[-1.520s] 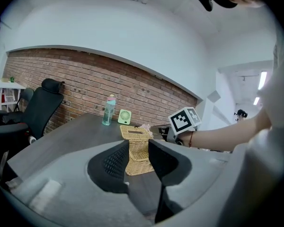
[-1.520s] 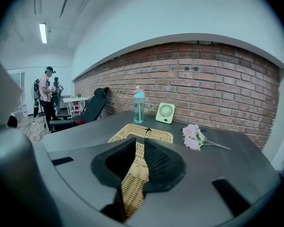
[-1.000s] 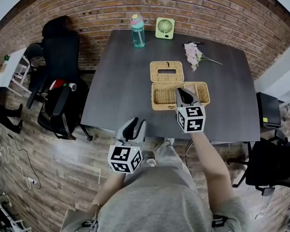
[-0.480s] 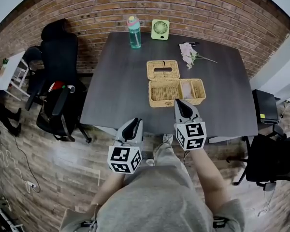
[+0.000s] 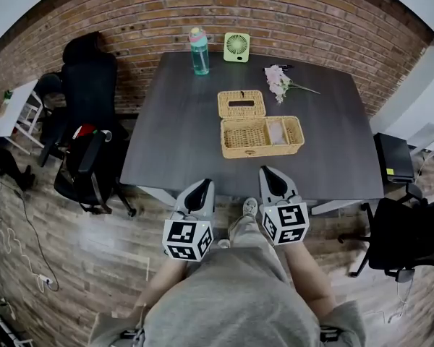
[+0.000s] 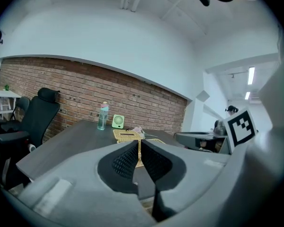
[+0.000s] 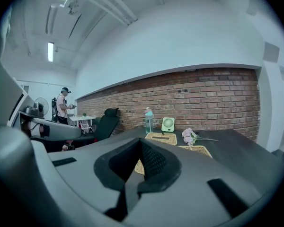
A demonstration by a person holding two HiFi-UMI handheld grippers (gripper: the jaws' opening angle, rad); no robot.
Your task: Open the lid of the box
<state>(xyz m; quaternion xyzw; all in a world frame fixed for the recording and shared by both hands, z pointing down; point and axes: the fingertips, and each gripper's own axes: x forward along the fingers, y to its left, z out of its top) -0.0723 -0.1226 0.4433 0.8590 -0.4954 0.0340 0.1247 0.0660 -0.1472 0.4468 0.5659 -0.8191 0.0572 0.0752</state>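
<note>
The wicker box stands open on the dark table, with its slotted lid lying flat just behind it. Both grippers hang off the table's front edge, close to the person's body and well apart from the box. My left gripper has its jaws closing to a thin slit with nothing between them. My right gripper is shut and empty. The left gripper view looks past the left gripper to the lid far ahead. In the right gripper view, beyond the right gripper, lie the lid and box.
A teal bottle, a green fan and a pink flower sprig sit at the table's far edge by the brick wall. Black office chairs stand to the left, another chair to the right. A person stands far off.
Both grippers have drawn back from the table toward the person. The right one was over the box and now hangs off the front edge. The left jaws have come together.
</note>
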